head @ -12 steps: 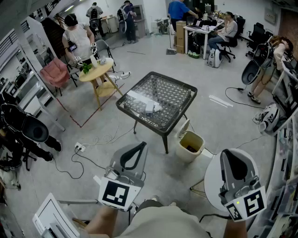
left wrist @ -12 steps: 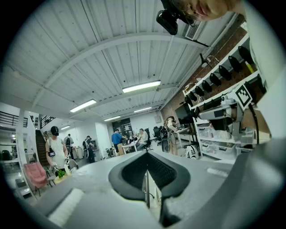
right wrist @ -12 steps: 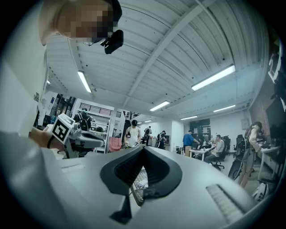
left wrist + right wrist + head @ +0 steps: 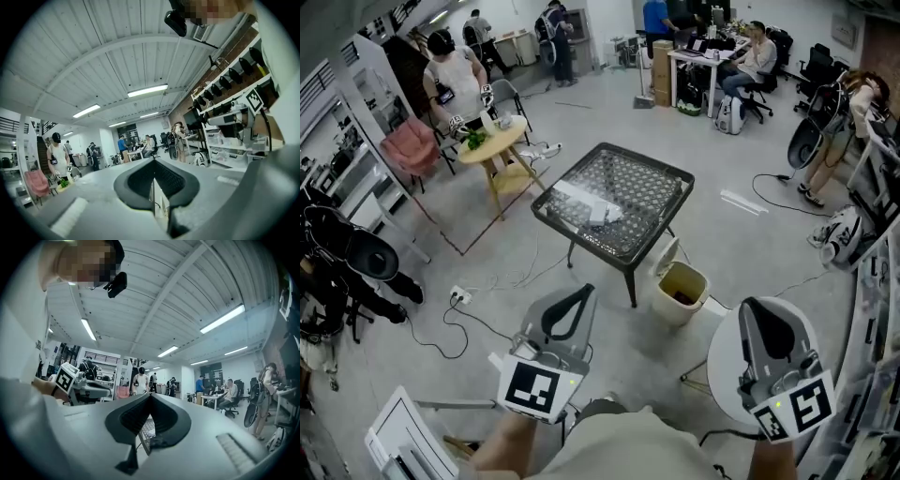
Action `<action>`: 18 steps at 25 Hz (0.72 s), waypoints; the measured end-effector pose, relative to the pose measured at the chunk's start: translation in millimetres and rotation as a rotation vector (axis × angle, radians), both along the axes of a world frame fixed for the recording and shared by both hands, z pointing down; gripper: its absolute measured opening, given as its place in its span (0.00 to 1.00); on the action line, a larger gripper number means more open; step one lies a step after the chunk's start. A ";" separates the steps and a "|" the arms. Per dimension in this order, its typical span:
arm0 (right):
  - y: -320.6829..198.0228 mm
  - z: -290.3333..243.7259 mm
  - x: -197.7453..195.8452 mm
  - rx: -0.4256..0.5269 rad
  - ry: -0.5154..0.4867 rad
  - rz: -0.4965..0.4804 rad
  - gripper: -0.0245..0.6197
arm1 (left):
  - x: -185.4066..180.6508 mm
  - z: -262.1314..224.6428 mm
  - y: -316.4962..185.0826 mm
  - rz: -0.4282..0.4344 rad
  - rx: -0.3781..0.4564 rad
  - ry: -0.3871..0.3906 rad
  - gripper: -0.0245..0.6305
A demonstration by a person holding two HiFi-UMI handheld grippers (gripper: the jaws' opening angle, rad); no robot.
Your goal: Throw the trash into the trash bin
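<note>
A black mesh table [image 4: 656, 187] stands in the middle of the head view, with white crumpled trash [image 4: 598, 211] lying on its top. A beige trash bin [image 4: 680, 292] sits on the floor by the table's near right leg. My left gripper [image 4: 572, 302] is held low at the left, well short of the table, jaws shut and empty. My right gripper [image 4: 766, 317] is at the lower right, also shut on nothing. The left gripper view shows its jaws [image 4: 153, 180] closed together; the right gripper view shows its jaws [image 4: 149, 414] closed likewise, level, facing the room.
A round wooden table [image 4: 492, 145] and a pink chair [image 4: 411, 148] stand at the far left beside a standing person [image 4: 455, 80]. A power strip with cables [image 4: 459, 298] lies on the floor. A white round stool [image 4: 722, 361] is under my right gripper. Desks with seated people [image 4: 741, 61] fill the back.
</note>
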State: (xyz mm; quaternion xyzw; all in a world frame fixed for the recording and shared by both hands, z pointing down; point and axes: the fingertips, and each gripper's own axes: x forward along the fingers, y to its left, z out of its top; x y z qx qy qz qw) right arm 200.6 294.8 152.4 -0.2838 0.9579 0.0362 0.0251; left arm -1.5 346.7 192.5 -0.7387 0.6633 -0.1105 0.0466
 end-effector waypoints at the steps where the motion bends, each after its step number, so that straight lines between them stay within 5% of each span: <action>1: -0.3 0.8 1.2 -0.001 0.002 0.000 0.04 | 0.4 -0.4 -0.2 0.001 0.003 0.009 0.04; 4: -0.6 5.5 4.3 -0.010 0.008 0.001 0.04 | -2.1 -4.7 1.2 -0.021 0.038 0.052 0.04; 5: -0.5 6.9 5.4 -0.014 0.009 0.000 0.04 | -2.6 -7.3 1.6 -0.030 0.053 0.061 0.19; 6: -0.5 7.8 6.3 -0.017 0.009 -0.002 0.04 | -2.6 -10.5 1.9 -0.038 0.068 0.063 0.46; 7: -0.4 8.3 7.0 -0.019 0.009 -0.004 0.04 | -2.8 -14.2 2.6 -0.047 0.082 0.059 0.49; 18: -16.9 17.1 0.3 -0.038 0.015 -0.014 0.04 | -14.7 -7.4 -12.0 -0.076 0.061 0.016 0.49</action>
